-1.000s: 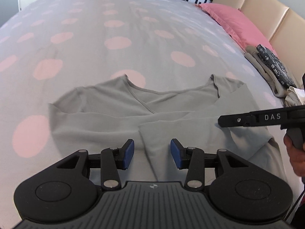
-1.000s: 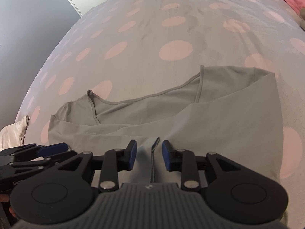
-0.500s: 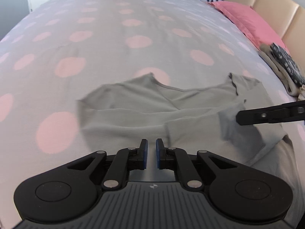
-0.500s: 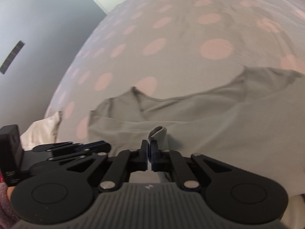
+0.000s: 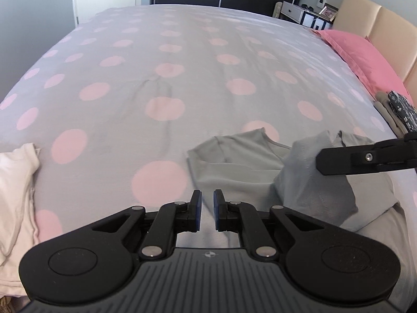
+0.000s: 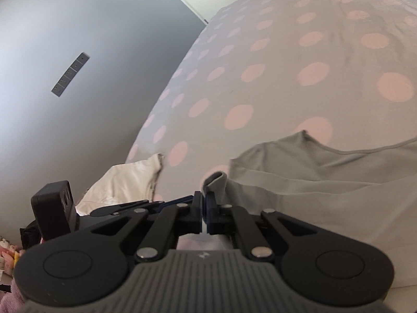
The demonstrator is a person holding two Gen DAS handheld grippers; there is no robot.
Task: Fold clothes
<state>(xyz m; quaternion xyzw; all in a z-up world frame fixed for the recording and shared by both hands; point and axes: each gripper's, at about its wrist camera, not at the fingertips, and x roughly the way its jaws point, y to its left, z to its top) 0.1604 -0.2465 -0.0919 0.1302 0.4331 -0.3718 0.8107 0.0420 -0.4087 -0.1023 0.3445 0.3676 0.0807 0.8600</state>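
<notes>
Lying across the near right part of the bed (image 5: 182,60), the grey top (image 5: 234,161) has its neckline toward the far side, and one flap of it is lifted off the cover. The right tongs (image 6: 204,203) are pressed together on that flap: a small roll of grey cloth pokes up just past the blue pads in the right wrist view, and the rest of the garment spreads away to the right of them. The left tongs (image 5: 206,208) hang low over the spotted cover at the top's left edge, their pads a narrow gap apart with nothing between them; the grey cloth begins just ahead and to the right of the tips.

A white garment (image 5: 15,190) lies bunched at the bed's left edge, well apart from the top. A pink pillow (image 5: 365,57) rests against the beige headboard (image 5: 385,31) on the far right, and a small pile of clothes (image 5: 398,112) with a dark patterned piece on it sits near the pillow.

From the left wrist, the black arm of the right tongs (image 5: 365,156) crosses in front of the raised flap and hides part of it. Only the right wrist view shows the clamp itself, and it also catches the left tongs (image 6: 146,206) low on the left, beside the white garment (image 6: 125,180).
</notes>
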